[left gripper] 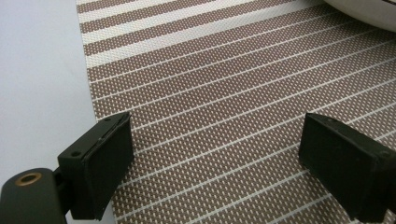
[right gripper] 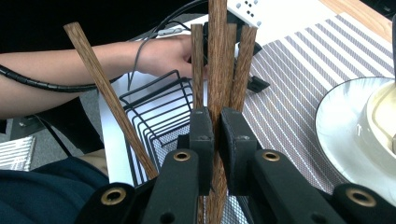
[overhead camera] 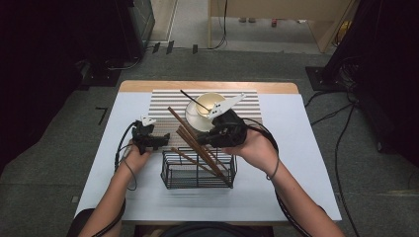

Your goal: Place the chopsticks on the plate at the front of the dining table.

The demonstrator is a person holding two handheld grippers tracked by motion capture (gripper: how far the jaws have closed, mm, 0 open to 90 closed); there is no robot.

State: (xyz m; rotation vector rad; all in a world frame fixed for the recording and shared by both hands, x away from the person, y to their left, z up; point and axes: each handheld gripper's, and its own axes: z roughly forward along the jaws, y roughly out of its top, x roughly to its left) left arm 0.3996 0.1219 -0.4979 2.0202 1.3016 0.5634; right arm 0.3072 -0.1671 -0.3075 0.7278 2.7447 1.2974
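Several wooden chopsticks (right gripper: pixel 219 60) are clamped in the right gripper (right gripper: pixel 214 140) above the near wire basket (overhead camera: pixel 197 170). Left gripper (left gripper: pixel 215 158) rests open, empty. Risk: loose outer sticks slipping, striking the bowl (overhead camera: pixel 207 106).

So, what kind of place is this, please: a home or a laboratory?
Probably a laboratory or recording room, not a home: a small white-covered table stands on grey carpet, black cables trail across the floor, and dark equipment racks stand behind.
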